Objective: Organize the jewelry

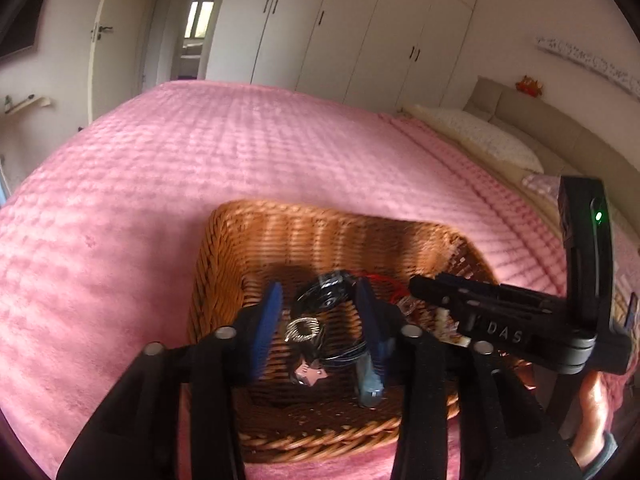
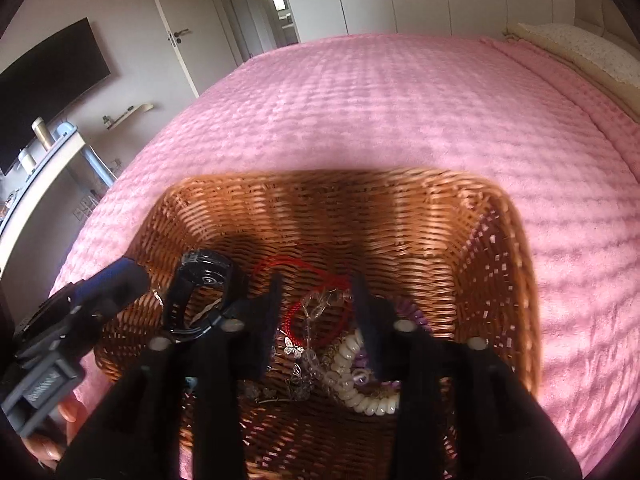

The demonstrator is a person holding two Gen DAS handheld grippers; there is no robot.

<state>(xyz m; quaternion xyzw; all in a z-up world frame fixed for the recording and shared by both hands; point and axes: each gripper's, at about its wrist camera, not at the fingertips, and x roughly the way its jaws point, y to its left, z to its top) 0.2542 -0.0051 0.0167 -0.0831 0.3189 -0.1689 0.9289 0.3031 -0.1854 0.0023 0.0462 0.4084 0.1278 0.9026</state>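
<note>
Left gripper (image 1: 318,308): closest to me, its blue fingers (image 1: 267,332) stand well apart inside the wicker basket (image 1: 224,264), holding nothing; the black watch (image 1: 320,296) and a silver ring-like piece (image 1: 302,328) lie between them, and I cannot tell whether either finger touches them.

Right gripper (image 2: 316,312): its dark fingers are also spread wide and empty, lowered over the jumble on the basket floor.

Jewelry: all of it sits in the basket. Under the right gripper I see a red cord bracelet (image 2: 316,304), a cream beaded bracelet (image 2: 360,384), something purple (image 2: 412,312) and small silver butterfly charms (image 2: 292,346), tangled together. The black watch lies toward the basket's left side, beside the left gripper's blue finger (image 2: 116,276).

Progress: early, by my judgement. Nothing lies sorted on the bed and neither tool has a piece in hand; the whole pile is left to pick apart.

Next move: closing on one piece, probably the watch for the left tool; the tangle under the right one could drag several pieces up together.

Surface: the basket rests on a pink textured bedspread (image 1: 240,152), soft enough to let it shift.

Room: a bedroom with white wardrobes (image 1: 360,20), a door (image 1: 100,36), pillows (image 1: 480,136) at the headboard, and a dark screen (image 2: 44,84) on the wall above a desk.
</note>
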